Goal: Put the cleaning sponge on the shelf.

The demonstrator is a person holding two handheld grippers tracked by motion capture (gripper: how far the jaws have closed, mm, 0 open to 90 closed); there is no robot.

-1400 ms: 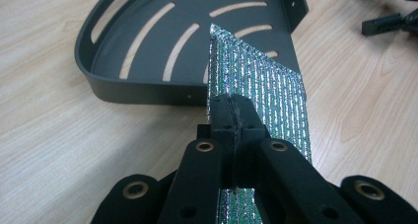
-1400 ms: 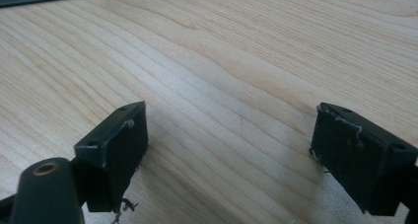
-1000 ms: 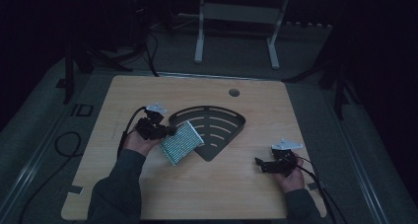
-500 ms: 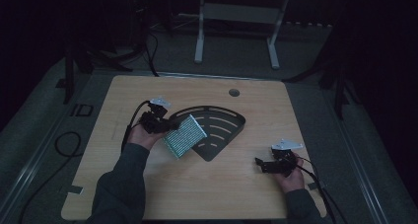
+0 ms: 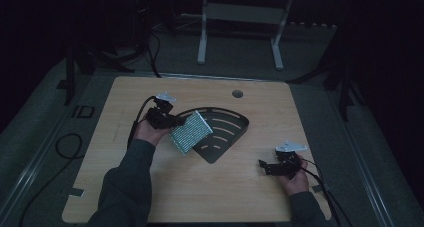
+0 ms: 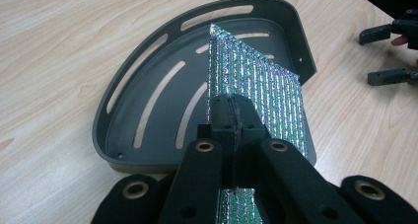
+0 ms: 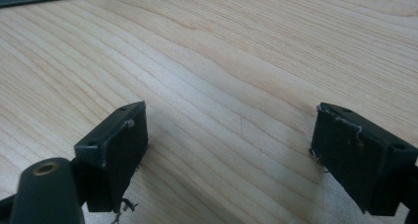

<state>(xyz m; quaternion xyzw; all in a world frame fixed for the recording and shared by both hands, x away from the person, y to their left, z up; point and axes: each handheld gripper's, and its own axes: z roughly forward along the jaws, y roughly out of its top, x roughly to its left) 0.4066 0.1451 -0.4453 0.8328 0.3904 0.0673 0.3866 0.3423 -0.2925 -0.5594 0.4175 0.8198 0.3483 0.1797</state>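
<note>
A shiny, ribbed, silvery-green sheet (image 5: 191, 132) (image 6: 256, 93) hangs in the air over the left part of a dark fan-shaped tray with slots (image 5: 225, 129) (image 6: 162, 81). My left gripper (image 5: 170, 121) (image 6: 231, 110) is shut on the sheet's near edge and holds it on edge, tilted. My right gripper (image 5: 265, 166) (image 7: 229, 135) stands open low over the bare wood at the table's right front, nothing between its jaws. It also appears far off in the left gripper view, as the right gripper (image 6: 389, 54).
The wooden table (image 5: 150, 187) has a round cable hole (image 5: 237, 93) near its back edge. Cables trail from both grippers. A white stand (image 5: 240, 17) and dark floor lie beyond the table.
My left gripper has carried the sheet away from me and a little to the right, farther over the tray. The right gripper has stayed put.
</note>
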